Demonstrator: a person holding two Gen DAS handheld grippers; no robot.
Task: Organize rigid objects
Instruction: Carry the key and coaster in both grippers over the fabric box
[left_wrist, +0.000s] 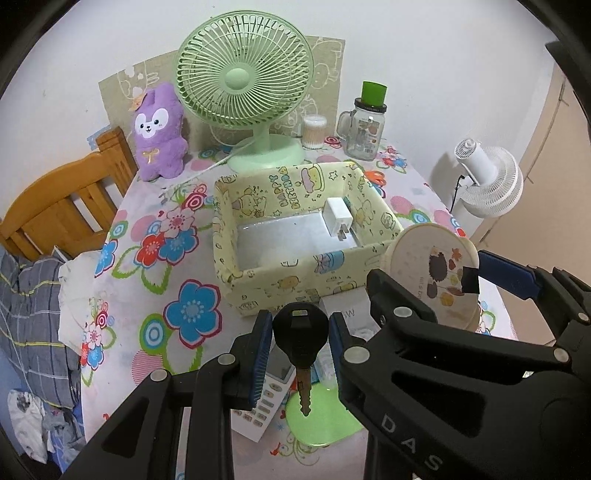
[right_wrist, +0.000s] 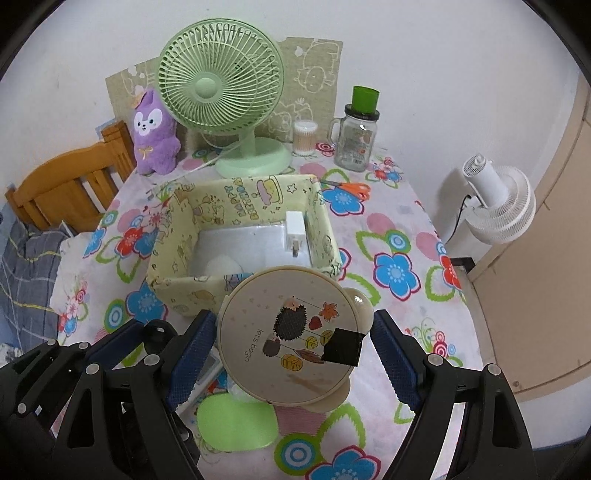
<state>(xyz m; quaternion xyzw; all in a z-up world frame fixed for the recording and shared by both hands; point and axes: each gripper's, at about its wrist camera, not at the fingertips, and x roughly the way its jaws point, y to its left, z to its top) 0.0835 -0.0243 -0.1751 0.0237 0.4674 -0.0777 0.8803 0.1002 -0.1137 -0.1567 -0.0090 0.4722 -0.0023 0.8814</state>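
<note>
My left gripper (left_wrist: 300, 321) is shut on a key with a black head (left_wrist: 301, 334); its metal blade hangs down between the blue pads. My right gripper (right_wrist: 293, 321) is shut on a round cream case with a hedgehog picture (right_wrist: 288, 332), held above the table; it also shows in the left wrist view (left_wrist: 430, 258). A patch of black tape sticks to the case. Just beyond both grippers stands a yellow cartoon-print fabric box (left_wrist: 295, 284) (right_wrist: 173, 280). A white charger plug (left_wrist: 338, 218) (right_wrist: 295, 229) lies inside it at the right wall.
On the floral tablecloth under the grippers lie a light green pad (right_wrist: 236, 424) and a white keypad device (left_wrist: 266, 402). At the back stand a green fan (left_wrist: 243, 81), a purple plush (left_wrist: 159, 133), a swab tub, a glass jar (left_wrist: 364, 129). Orange scissors (right_wrist: 351, 188) lie right of the box. A wooden chair (left_wrist: 55, 206) is left.
</note>
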